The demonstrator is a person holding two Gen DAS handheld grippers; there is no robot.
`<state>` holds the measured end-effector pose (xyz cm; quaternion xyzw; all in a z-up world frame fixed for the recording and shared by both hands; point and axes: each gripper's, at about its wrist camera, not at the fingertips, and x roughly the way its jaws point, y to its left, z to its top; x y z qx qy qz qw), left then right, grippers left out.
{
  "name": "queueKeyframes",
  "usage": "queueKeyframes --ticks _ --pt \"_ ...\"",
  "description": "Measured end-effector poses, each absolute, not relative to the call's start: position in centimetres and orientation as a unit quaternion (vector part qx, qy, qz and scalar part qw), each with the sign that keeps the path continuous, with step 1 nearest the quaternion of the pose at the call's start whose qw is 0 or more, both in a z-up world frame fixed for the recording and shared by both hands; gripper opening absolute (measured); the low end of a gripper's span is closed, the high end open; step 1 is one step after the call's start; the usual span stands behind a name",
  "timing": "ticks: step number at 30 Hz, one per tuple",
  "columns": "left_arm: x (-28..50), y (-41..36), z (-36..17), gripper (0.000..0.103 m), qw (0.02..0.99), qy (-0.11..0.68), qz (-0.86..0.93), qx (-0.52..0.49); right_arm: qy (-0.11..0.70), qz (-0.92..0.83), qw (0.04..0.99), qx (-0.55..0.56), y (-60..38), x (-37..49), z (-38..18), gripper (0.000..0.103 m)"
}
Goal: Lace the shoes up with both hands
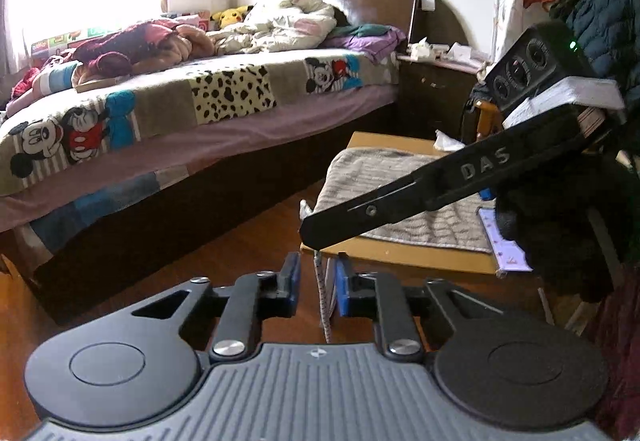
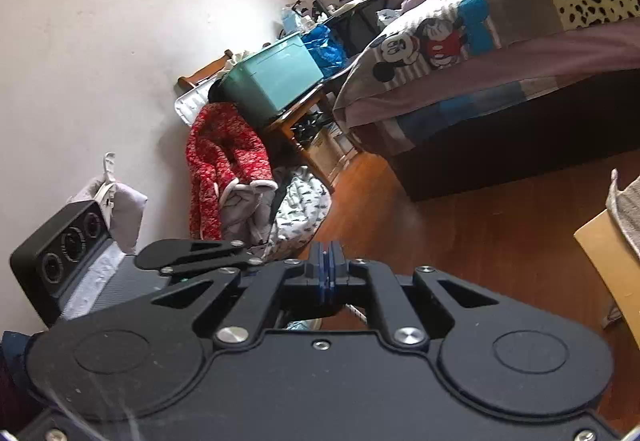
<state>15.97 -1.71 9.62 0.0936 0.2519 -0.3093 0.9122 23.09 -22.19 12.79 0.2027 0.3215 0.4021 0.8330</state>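
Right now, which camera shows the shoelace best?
The left wrist view: the shoelace hangs in the gap between the open left gripper. The right wrist view shows only a short bit below the shut right gripper.

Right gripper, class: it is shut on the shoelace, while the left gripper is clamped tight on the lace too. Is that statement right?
Not quite. The right gripper is shut, and a bit of shoelace shows just beneath it. But the left wrist view shows the left gripper open: the shoelace runs through the gap between its blue pads, with space on both sides.
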Motion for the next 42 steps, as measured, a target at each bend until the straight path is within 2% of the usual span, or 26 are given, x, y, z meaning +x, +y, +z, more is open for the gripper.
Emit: queueKeyframes --ticks 4,8,9,10,11,12,13,17,21,23,25,27,36,42 --pt "15.9 -1.6 9.5 0.002 0.914 0.251 -0.305 0.099 0.326 0.405 0.83 0.203 -22.0 23.0 12.6 0.002" --pt "16.6 -0.5 9.3 0.001 0.919 0.259 -0.291 0.065 0.315 0.401 0.831 0.22 -22.4 23.1 12.4 0.004" --pt "17.1 0.3 9.4 0.001 0.92 0.265 -0.285 0.036 0.31 0.4 0.833 0.224 -22.8 23.0 12.5 0.012" --pt "17.4 1.1 9.5 0.001 0.921 0.269 -0.283 0.015 0.305 0.398 0.836 0.222 -23.1 23.0 12.6 0.026" --pt "17.7 1.9 9.6 0.001 0.922 0.269 -0.28 -0.011 0.3 0.398 0.843 0.203 -23.0 22.7 12.8 0.033" --pt "18.0 2.6 9.8 0.001 0.921 0.269 -0.278 -0.036 0.295 0.399 0.85 0.174 -22.7 22.4 13.0 0.038" --pt "18.2 3.2 9.9 0.001 0.919 0.269 -0.281 -0.06 0.289 0.4 0.857 0.146 -22.4 22.0 13.2 0.038" --pt "18.8 4.7 9.8 0.001 0.901 0.28 -0.3 -0.138 0.255 0.396 0.882 -0.015 -18.7 19.6 13.0 0.038" --pt "19.0 4.5 9.2 0.001 0.882 0.294 -0.326 -0.169 0.229 0.394 0.886 -0.083 -16.7 18.5 12.7 0.036" --pt "18.9 4.3 9.1 0.001 0.88 0.296 -0.331 -0.165 0.223 0.397 0.886 -0.084 -16.5 18.6 12.7 0.028" --pt "18.9 4.3 8.8 0.001 0.879 0.3 -0.333 -0.165 0.226 0.402 0.884 -0.074 -16.7 18.9 12.9 0.006" --pt "18.9 4.2 8.8 0.001 0.879 0.301 -0.333 -0.161 0.228 0.4 0.884 -0.079 -16.7 19.1 13.0 0.003" --pt "19.5 5.2 8.2 0.002 0.873 0.318 -0.318 -0.192 0.25 0.375 0.884 -0.125 -16.0 19.3 12.0 0.003" --pt "19.4 4.2 8.2 0.002 0.878 0.319 -0.318 -0.163 0.255 0.377 0.88 -0.136 -15.7 19.0 11.7 0.003"
